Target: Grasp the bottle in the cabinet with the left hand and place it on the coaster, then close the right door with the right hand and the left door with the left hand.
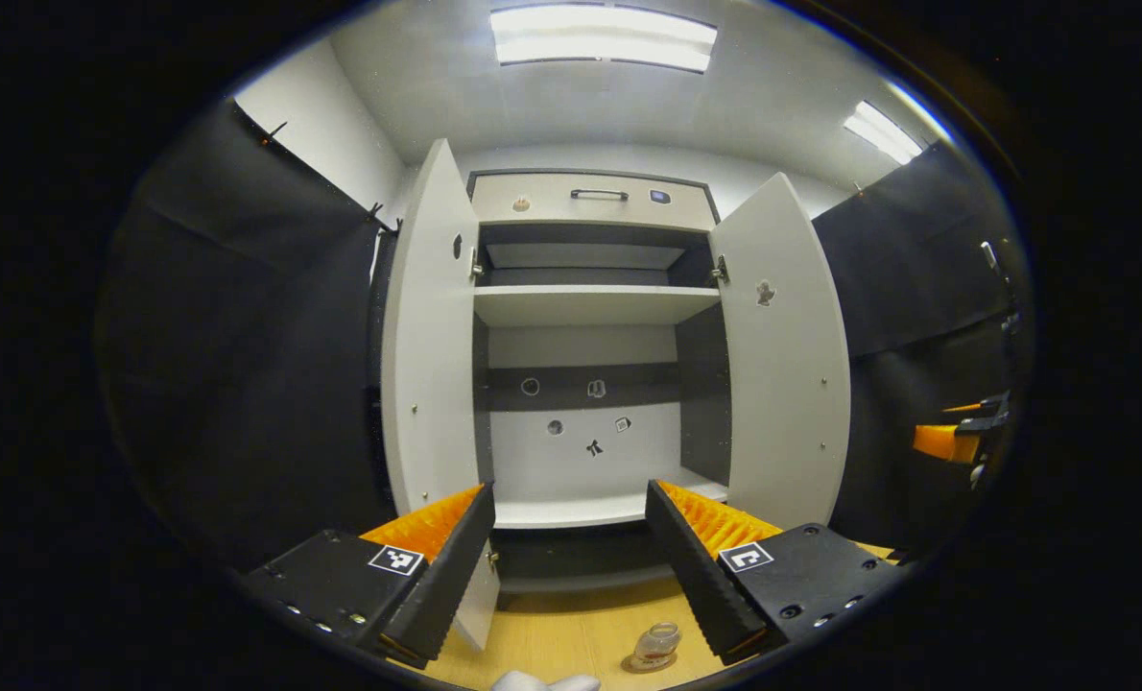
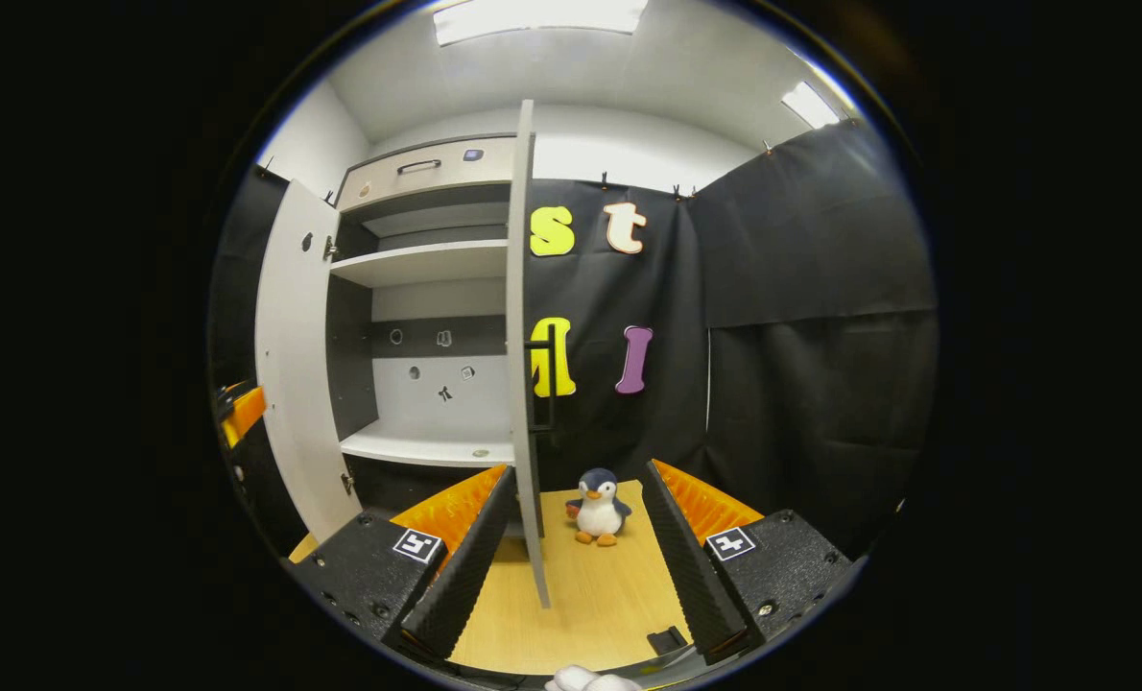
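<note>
On the tabletop (image 1: 552, 633) before the cabinet (image 1: 590, 384), left door (image 1: 432, 345) ajar, left gripper (image 1: 571, 566) empty with jaws apart, bottle (image 1: 655, 645) already out on its coaster, right door (image 2: 523, 365) edge-on between the right gripper (image 2: 576, 561) fingers, wide apart, likely ready for closing.

— Both doors stand wide; between the left door (image 1: 432, 336) and the right door (image 1: 787, 355) we have the cabinet's lower shelf (image 1: 590, 513) bare and open to reach.

— And at our side?

— The right door's edge (image 2: 525, 384) stands between our right gripper's (image 2: 576, 537) spread fingers, its handle (image 2: 544, 379) on the far face. A toy penguin (image 2: 598, 507) sits on the counter (image 2: 600, 605) just beyond that door.
</note>
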### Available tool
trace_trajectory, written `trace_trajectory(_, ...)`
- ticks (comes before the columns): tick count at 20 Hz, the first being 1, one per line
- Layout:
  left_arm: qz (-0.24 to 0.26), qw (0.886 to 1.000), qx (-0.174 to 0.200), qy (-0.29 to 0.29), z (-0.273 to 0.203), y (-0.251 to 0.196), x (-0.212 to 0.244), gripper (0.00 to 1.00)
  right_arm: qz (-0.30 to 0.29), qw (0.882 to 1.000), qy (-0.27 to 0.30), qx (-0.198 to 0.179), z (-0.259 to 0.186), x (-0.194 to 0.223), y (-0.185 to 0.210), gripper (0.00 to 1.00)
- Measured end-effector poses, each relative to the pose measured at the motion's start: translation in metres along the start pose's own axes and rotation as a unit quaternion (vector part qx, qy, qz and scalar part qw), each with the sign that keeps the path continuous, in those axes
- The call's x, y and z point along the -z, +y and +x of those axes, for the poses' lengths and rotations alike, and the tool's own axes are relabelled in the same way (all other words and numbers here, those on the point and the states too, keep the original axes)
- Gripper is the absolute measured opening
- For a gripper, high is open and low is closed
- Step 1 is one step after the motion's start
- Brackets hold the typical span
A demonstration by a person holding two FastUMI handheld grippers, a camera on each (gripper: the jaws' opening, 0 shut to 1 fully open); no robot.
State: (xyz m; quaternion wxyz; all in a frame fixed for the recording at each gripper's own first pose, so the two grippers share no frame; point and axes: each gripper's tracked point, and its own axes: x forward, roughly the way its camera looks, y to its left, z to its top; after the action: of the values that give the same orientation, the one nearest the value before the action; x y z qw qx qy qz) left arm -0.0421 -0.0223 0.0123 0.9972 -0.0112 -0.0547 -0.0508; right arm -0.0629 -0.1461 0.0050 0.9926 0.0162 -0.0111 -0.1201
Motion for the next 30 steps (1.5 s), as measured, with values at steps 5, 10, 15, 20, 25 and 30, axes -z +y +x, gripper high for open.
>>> trace_trajectory(5, -0.008, 0.997, -0.044, 0.063, -0.035, 0.020, 0.028, 0.96, -0.001, 1.000, -0.005, 0.013, 0.037, -0.007, -0.029, 0.82)
trace_trajectory(10, -0.003, 0.997, -0.060, 0.057, -0.044, 0.015, 0.026, 0.96, 0.001, 1.000, -0.023, -0.001, 0.091, -0.035, -0.043, 0.82)
trace_trajectory(15, -0.002, 0.996, -0.079, 0.049, -0.042, 0.005, 0.017, 0.96, -0.016, 0.998, -0.028, -0.048, 0.147, -0.056, -0.035, 0.82)
trace_trajectory(20, -0.001, 0.994, -0.098, 0.048, -0.041, -0.005, 0.014, 0.96, -0.015, 0.993, -0.003, -0.118, 0.175, -0.052, -0.015, 0.82)
trace_trajectory(25, 0.014, 0.992, -0.114, 0.043, -0.039, -0.005, 0.004, 0.96, -0.032, 0.983, 0.037, -0.178, 0.177, -0.048, -0.003, 0.81)
trace_trajectory(30, 0.016, 0.989, -0.139, 0.054, -0.034, -0.006, 0.005, 0.96, -0.030, 0.968, 0.072, -0.238, 0.174, -0.047, 0.012, 0.81)
